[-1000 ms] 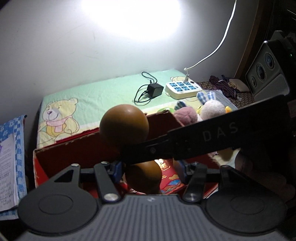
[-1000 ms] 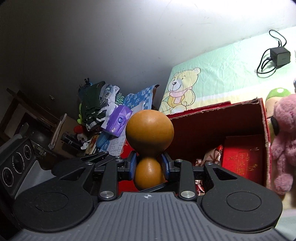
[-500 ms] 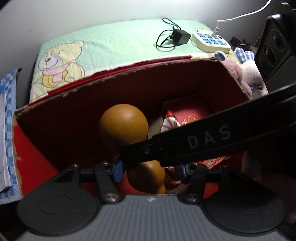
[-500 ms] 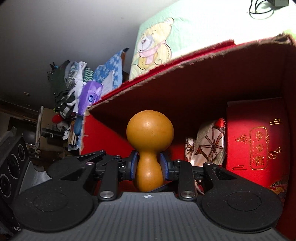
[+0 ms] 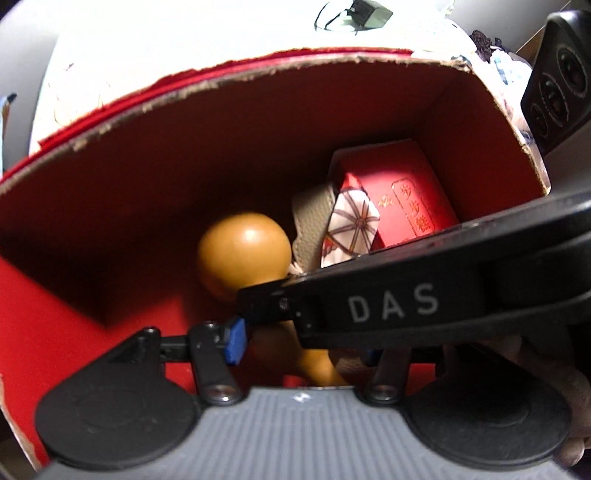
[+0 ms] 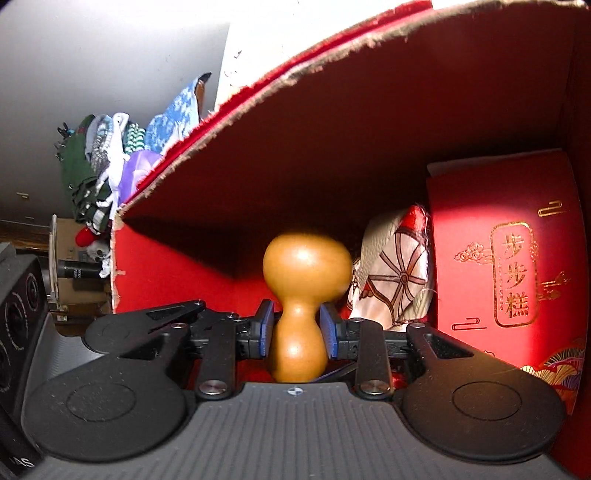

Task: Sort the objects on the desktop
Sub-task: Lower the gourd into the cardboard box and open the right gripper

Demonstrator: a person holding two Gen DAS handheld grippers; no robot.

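R gripper [image 6: 297, 334] is clamped on the gourd [image 6: 301, 291] at its waist, blue fingers [image 6: 266, 328] pressing both sides, big bulb pointing fwd. Gourd sits inside the red box [image 6: 369, 110], low, in the open left part; can't tell if its bulb touches the floor or wall yet.

L gripper [image 5: 301, 341]: one blue pad shows in the left wrist view, the other side is hidden behind the R tool's black arm marked DAS, so whether it's spread or closed I can't tell. It holds nothing I can see; the gourd's lower end shows in the gap there but the grip on it is the R one.

Already in the box: a red carton [image 6: 506, 266] w/ gold characters against the right side, and a patterned fabric pouch [image 6: 397, 280] between carton and gourd, just beside the bulb.

Progress, my read: two items stowed, gourd nearly placed, only release and pull-out left for it. Outside the box I can make out a charger [image 5: 365, 16] on the cloth behind, so prob more to sort. How many items remain, not visible from here.
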